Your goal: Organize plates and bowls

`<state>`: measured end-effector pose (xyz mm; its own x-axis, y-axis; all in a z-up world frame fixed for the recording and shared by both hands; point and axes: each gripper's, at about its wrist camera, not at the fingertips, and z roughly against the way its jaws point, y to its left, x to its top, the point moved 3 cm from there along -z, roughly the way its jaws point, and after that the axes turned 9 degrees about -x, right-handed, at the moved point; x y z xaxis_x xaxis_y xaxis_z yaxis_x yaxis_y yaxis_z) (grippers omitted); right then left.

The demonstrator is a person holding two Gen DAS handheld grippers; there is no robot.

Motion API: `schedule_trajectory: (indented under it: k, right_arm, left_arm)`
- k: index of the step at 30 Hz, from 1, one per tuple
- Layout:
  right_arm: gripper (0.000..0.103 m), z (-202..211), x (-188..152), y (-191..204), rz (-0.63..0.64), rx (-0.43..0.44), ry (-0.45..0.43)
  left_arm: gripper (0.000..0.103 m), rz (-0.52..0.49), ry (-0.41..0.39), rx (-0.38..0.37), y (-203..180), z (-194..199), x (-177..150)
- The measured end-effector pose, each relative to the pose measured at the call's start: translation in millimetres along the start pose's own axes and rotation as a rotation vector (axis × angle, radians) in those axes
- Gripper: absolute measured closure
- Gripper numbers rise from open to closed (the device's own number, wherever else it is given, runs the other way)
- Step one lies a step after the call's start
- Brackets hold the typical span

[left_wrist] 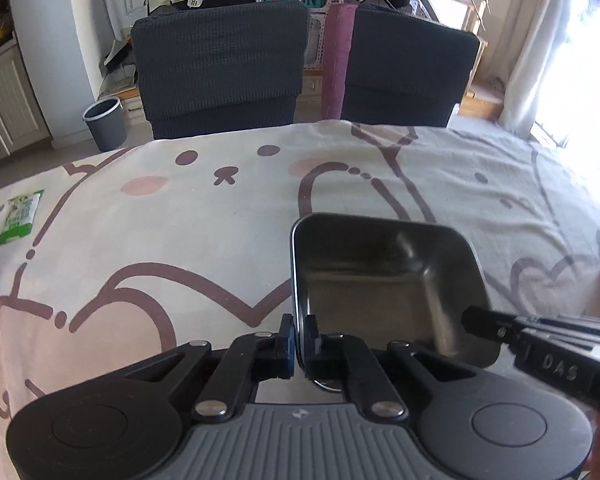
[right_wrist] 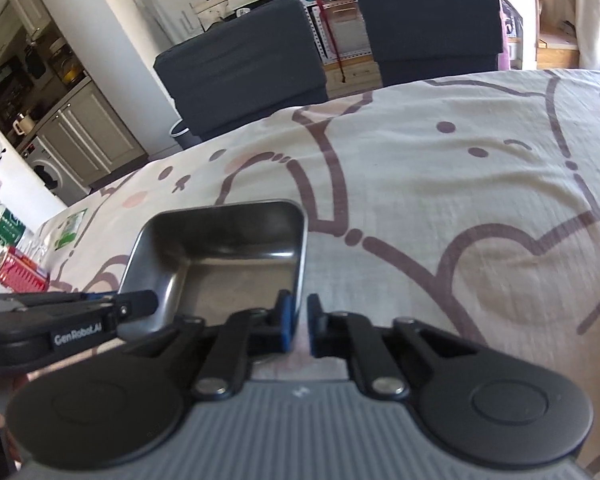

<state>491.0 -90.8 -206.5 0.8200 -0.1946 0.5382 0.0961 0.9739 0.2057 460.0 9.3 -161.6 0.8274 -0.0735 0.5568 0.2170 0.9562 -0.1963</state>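
Metal tray sits on the cloth-covered worktop, pinched at opposite rims: left hand-held gripper clamps its left wall, right hand-held gripper grips its right wall.

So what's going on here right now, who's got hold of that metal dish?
A person is working two handheld tools on one square metal dish that sits on the cartoon-print tablecloth. The left tool is shut on the dish's left rim, near the front corner. The right tool is shut on the opposite rim. Whether the dish is lifted off the cloth cannot be told. No other plates or bowls are in view.
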Motion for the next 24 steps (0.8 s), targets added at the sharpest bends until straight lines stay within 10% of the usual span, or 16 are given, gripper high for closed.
schedule_trajectory:
  k: [24]
  right_arm:
    - [0.097,134,-14,15,0.002,0.177,-0.115]
  left_arm:
    - [0.098,0.022,-0.237,0.038,-27,164,-33]
